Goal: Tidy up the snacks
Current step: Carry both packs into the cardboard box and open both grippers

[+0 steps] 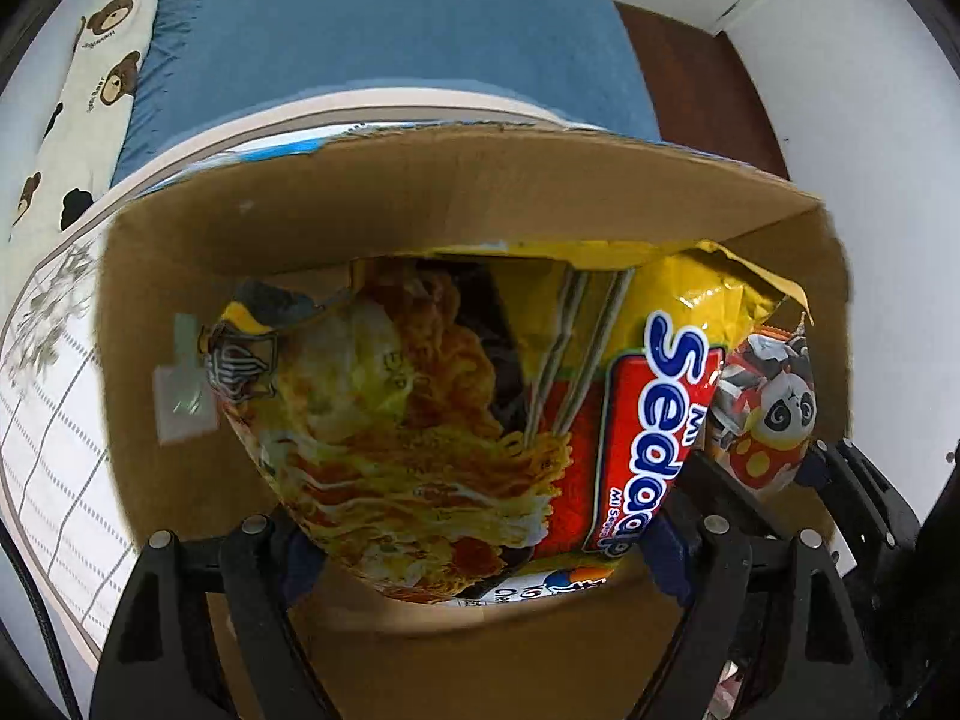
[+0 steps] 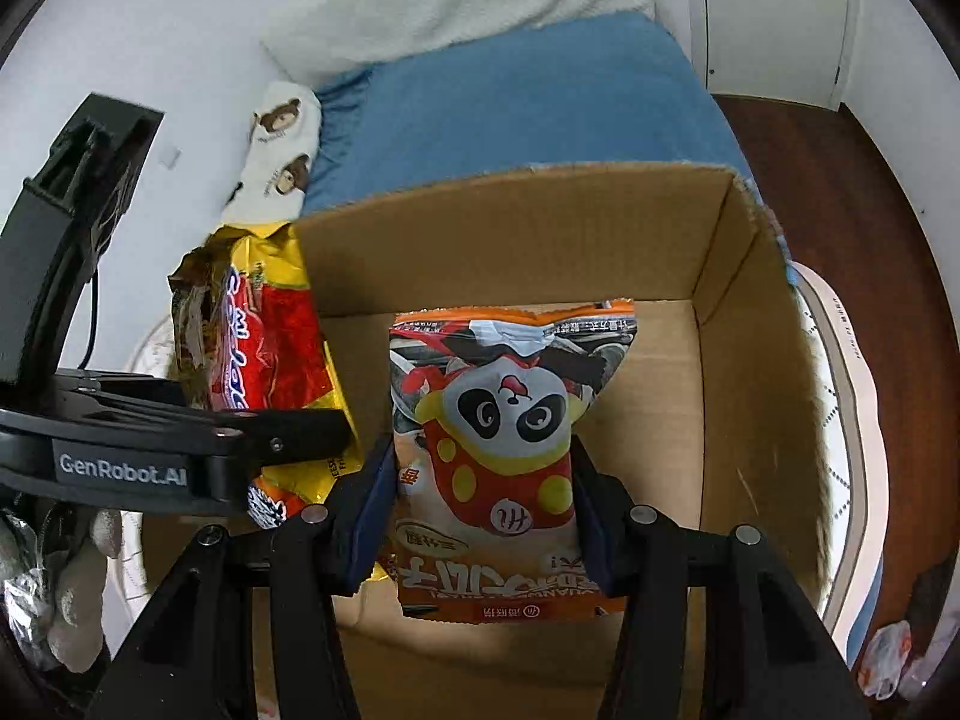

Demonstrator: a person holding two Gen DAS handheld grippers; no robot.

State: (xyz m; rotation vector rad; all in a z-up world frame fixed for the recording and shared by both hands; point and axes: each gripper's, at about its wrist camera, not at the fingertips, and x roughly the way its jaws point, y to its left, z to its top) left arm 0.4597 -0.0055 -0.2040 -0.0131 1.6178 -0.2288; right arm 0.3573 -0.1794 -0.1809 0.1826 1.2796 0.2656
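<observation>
My left gripper point(image 1: 480, 540) is shut on a yellow and red Sedaap noodle packet point(image 1: 432, 420), held inside an open cardboard box point(image 1: 420, 204). The packet also shows in the right wrist view point(image 2: 264, 348), at the box's left wall, with the left gripper point(image 2: 282, 438) clamped on it. My right gripper point(image 2: 480, 516) is shut on an orange panda snack bag point(image 2: 504, 438), held upright inside the same box point(image 2: 540, 240). The panda bag shows in the left wrist view point(image 1: 768, 408), right of the noodles.
The box stands on a white table with a patterned cloth point(image 1: 54, 420). A blue bed cover point(image 2: 510, 114) and a bear-print pillow point(image 1: 90, 90) lie behind it. Dark wooden floor point(image 2: 840, 192) shows at the right, with crumpled wrappers point(image 2: 888, 654) on it.
</observation>
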